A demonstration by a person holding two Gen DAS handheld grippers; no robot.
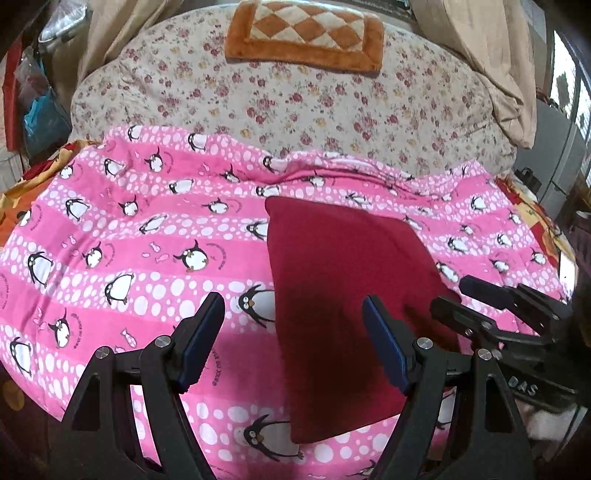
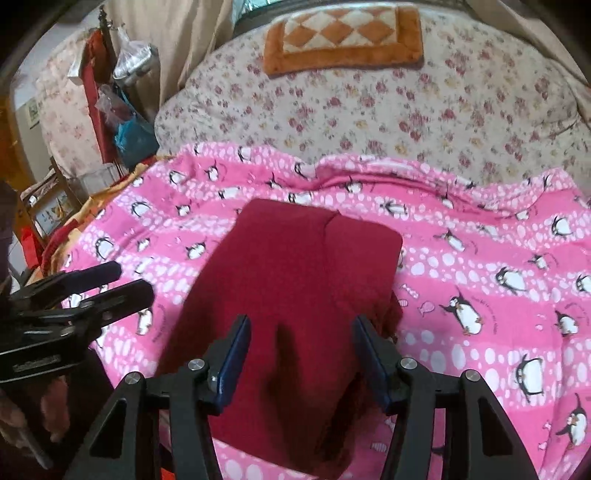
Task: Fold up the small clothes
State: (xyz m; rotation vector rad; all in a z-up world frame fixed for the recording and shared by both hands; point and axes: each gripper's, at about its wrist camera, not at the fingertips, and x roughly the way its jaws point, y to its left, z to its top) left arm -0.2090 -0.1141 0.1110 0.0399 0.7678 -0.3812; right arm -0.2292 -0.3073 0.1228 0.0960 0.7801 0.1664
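We see the folded red garment (image 1: 332,295) lying flat on the pink blanket (image 1: 129,240), nearer us than the orange cushion (image 1: 303,33). Our left tool (image 1: 293,339) hangs released above its left edge; our right tool (image 2: 301,350), also empty, hovers over it.

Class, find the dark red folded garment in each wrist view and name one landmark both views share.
Left wrist view: red garment lies right of centre on the pink penguin blanket.
Right wrist view: red garment lies at centre.
Shared landmark: orange checked cushion, top of both.
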